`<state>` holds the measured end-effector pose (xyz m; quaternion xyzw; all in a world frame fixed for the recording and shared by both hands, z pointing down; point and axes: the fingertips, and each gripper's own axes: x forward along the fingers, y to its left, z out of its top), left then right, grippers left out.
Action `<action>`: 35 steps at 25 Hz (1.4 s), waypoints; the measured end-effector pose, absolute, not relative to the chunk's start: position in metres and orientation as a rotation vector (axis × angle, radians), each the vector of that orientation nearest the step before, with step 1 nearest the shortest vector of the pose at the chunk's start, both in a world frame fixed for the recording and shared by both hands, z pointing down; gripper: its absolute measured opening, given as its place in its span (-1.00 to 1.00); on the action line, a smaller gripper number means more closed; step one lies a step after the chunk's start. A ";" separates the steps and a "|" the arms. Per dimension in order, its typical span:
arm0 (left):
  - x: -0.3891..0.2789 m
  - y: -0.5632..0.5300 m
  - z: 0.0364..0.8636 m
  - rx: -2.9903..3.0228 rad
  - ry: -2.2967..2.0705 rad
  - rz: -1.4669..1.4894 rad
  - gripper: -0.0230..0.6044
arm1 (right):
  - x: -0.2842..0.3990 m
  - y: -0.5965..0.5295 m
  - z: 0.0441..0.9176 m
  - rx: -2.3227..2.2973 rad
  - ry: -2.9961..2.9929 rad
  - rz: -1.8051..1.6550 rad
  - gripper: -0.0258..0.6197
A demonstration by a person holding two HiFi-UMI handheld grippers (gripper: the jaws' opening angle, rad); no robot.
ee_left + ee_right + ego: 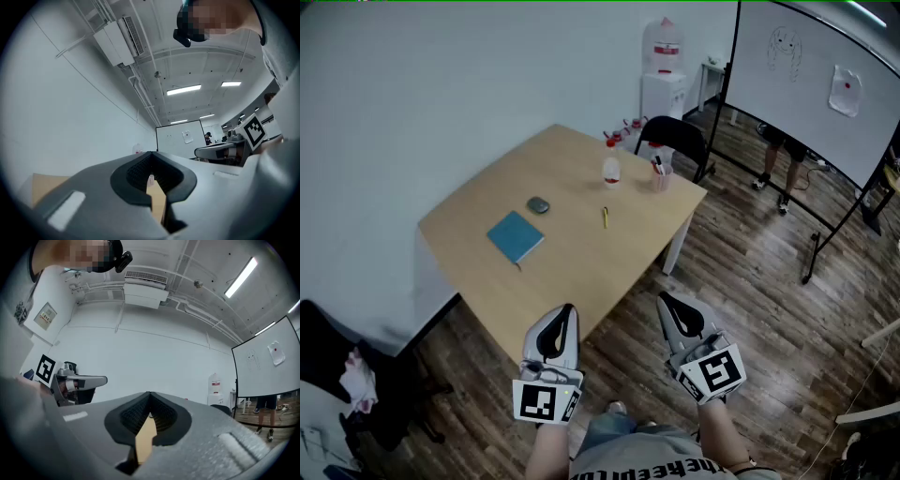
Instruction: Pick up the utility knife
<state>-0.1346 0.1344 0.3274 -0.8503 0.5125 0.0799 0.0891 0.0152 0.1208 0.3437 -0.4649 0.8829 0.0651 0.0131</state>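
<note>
The utility knife (605, 217) is a thin yellow stick lying on the wooden table (572, 253), right of centre. Both grippers hang in front of the table's near corner, well short of the knife. My left gripper (568, 310) is shut with nothing in it, just over the table's near edge. My right gripper (663, 300) is shut and empty too, over the floor beside the table. The left gripper view has the left gripper (151, 157) closed, with a strip of table past its tips. In the right gripper view the right gripper (149, 395) is closed the same way.
On the table lie a blue notebook (515, 236), a small grey object (538, 204), a bottle with a red cap (610, 172) and a cup of pens (661, 176). A black chair (675, 141), a water dispenser (664, 75) and a whiteboard (816, 84) with a person behind it stand beyond.
</note>
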 end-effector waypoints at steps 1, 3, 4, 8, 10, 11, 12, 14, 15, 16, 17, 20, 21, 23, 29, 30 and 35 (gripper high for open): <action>-0.135 0.134 0.328 -2.532 1.524 0.237 -0.90 | 0.014 0.120 0.344 -1.448 2.749 0.202 -0.93; -0.137 0.132 0.329 -2.536 1.524 0.237 -0.90 | 0.013 0.119 0.344 -1.448 2.745 0.201 -0.93; -0.137 0.132 0.329 -2.539 1.523 0.238 -0.90 | 0.012 0.118 0.344 -1.449 2.744 0.201 -0.93; -0.139 0.128 0.331 -2.549 1.520 0.238 -0.90 | 0.009 0.115 0.345 -1.449 2.745 0.201 -0.93; -0.141 0.126 0.332 -2.552 1.518 0.241 -0.90 | 0.006 0.113 0.345 -1.450 2.746 0.200 -0.93; -0.141 0.124 0.331 -2.554 1.517 0.242 -0.90 | 0.006 0.111 0.345 -1.453 2.747 0.200 -0.93; -0.142 0.122 0.331 -2.556 1.516 0.244 -0.90 | 0.005 0.110 0.345 -1.457 2.747 0.201 -0.93; -0.143 0.118 0.331 -2.560 1.513 0.245 -0.90 | 0.005 0.106 0.344 -1.468 2.742 0.203 -0.93; -0.144 0.116 0.331 -2.561 1.510 0.246 -0.90 | 0.004 0.105 0.344 -1.471 2.734 0.204 -0.93; -0.146 0.115 0.331 -2.562 1.506 0.248 -0.90 | 0.004 0.104 0.342 -1.470 2.721 0.202 -0.93; -0.148 0.113 0.331 -2.563 1.502 0.251 -0.90 | 0.003 0.103 0.341 -1.463 2.705 0.196 -0.93; -0.154 0.106 0.330 -2.570 1.489 0.259 -0.90 | -0.001 0.098 0.340 -1.446 2.683 0.170 -0.93; -0.156 0.103 0.331 -2.575 1.483 0.261 -0.90 | -0.003 0.096 0.341 -1.453 2.684 0.173 -0.93; -0.160 0.099 0.332 -2.586 1.468 0.264 -0.90 | -0.006 0.094 0.342 -1.480 2.680 0.187 -0.93; -0.162 0.087 0.336 -2.625 1.423 0.279 -0.90 | -0.007 0.089 0.344 -1.497 2.656 0.174 -0.93; -0.162 0.085 0.336 -2.629 1.415 0.283 -0.90 | -0.007 0.088 0.345 -1.504 2.657 0.170 -0.93; -0.164 0.076 0.334 -2.628 1.408 0.292 -0.90 | -0.007 0.079 0.344 -1.518 2.660 0.173 -0.93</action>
